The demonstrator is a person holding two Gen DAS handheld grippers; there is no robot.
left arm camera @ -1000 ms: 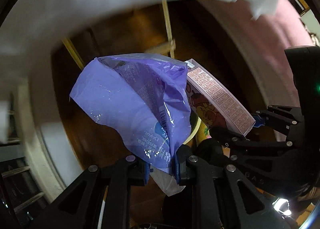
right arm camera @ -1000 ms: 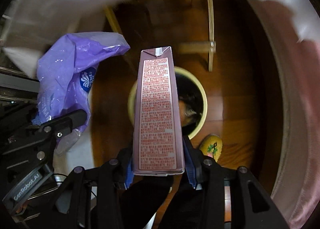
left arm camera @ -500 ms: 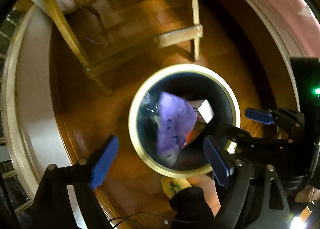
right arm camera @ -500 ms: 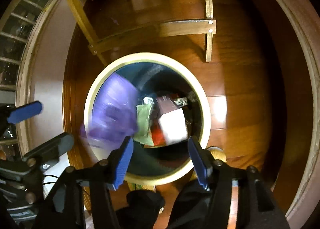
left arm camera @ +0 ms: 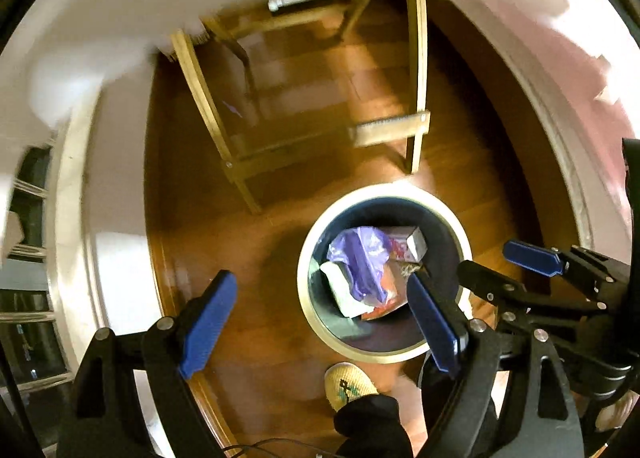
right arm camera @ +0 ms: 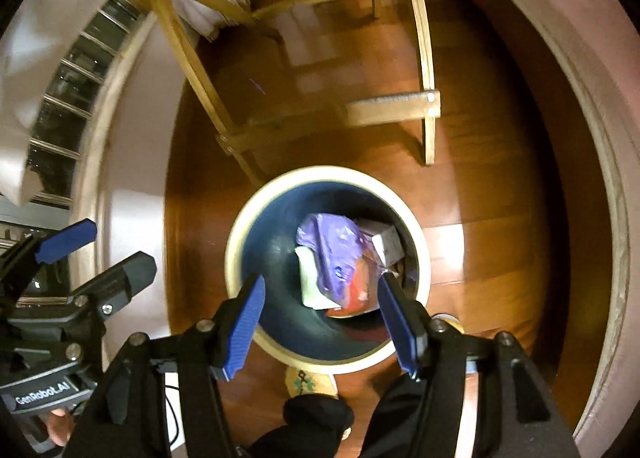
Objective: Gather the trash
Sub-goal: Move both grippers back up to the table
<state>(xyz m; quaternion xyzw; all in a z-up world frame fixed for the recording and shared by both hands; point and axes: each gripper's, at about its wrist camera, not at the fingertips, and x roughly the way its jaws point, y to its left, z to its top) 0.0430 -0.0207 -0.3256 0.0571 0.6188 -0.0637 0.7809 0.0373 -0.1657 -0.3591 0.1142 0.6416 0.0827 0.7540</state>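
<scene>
Both the left gripper point(left arm camera: 320, 322) and right gripper point(right arm camera: 324, 322) have their jaws wide apart, nothing between them. The purple bag point(right arm camera: 332, 254) and carton point(right arm camera: 384, 242) sit in the trash bin point(right arm camera: 240, 246), lower middle of frame.

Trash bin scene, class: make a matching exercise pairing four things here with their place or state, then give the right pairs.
Things:
1. purple bag
2. carton
3. left claw
4. slipper

Place or state:
A. on the wooden floor beside the bin
B. open, nothing between its fingers
C. crumpled inside the bin, on other trash
D. inside the bin, right of the bag

Pairs: 1-C, 2-D, 3-B, 4-A
</scene>
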